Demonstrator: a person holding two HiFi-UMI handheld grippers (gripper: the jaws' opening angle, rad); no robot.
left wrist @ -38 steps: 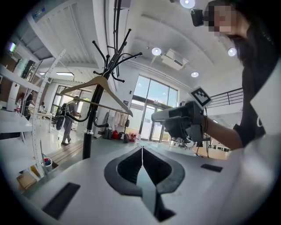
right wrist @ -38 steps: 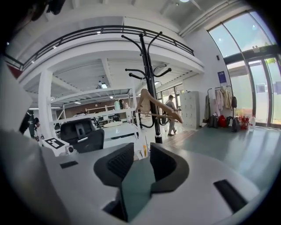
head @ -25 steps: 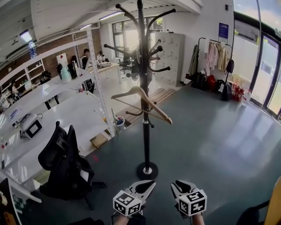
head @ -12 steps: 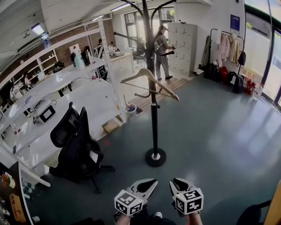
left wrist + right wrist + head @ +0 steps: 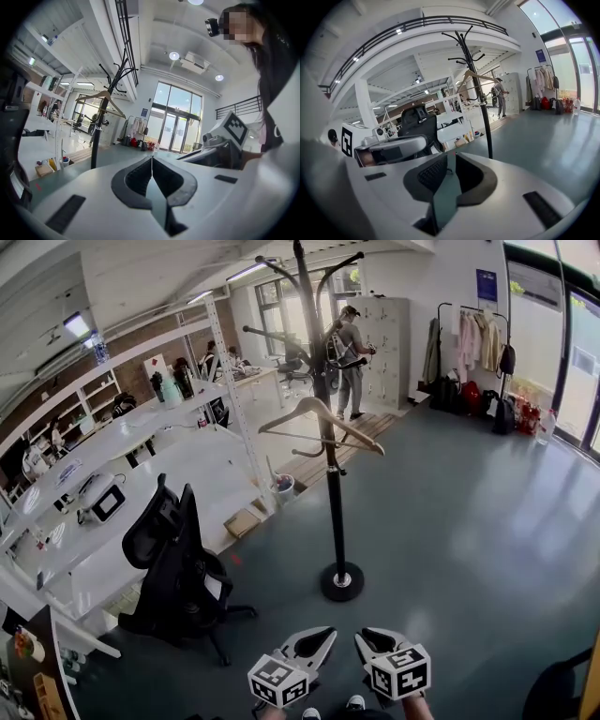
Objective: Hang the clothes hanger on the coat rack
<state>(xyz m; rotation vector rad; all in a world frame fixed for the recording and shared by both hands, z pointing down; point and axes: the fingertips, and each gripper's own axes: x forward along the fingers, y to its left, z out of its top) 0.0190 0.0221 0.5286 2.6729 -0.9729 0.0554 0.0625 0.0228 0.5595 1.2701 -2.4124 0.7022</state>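
Note:
The black coat rack (image 5: 333, 484) stands on its round base (image 5: 341, 581) on the grey floor. A wooden clothes hanger (image 5: 319, 418) hangs from one of its arms, free of both grippers. The rack (image 5: 96, 140) and hanger (image 5: 101, 98) show far off in the left gripper view, and likewise the rack (image 5: 485, 117) and hanger (image 5: 476, 75) in the right gripper view. My left gripper (image 5: 323, 638) (image 5: 151, 159) is low, short of the base, its tips together and empty. Beside it, my right gripper (image 5: 366, 638) (image 5: 450, 157) has a narrow gap between its jaws with nothing in it.
A black office chair (image 5: 178, 568) stands left of the rack, next to white shelving (image 5: 112, 446). A small bin (image 5: 284, 486) and a cardboard box (image 5: 242, 521) sit by the shelf post. A person (image 5: 352, 357) stands behind the rack. Clothes hang on a rail (image 5: 469, 334) at the back right.
Both grippers have drawn back from the rack, whose base now sits farther from them in the head view. A person has come into view behind the rack. The hanger stays on its arm.

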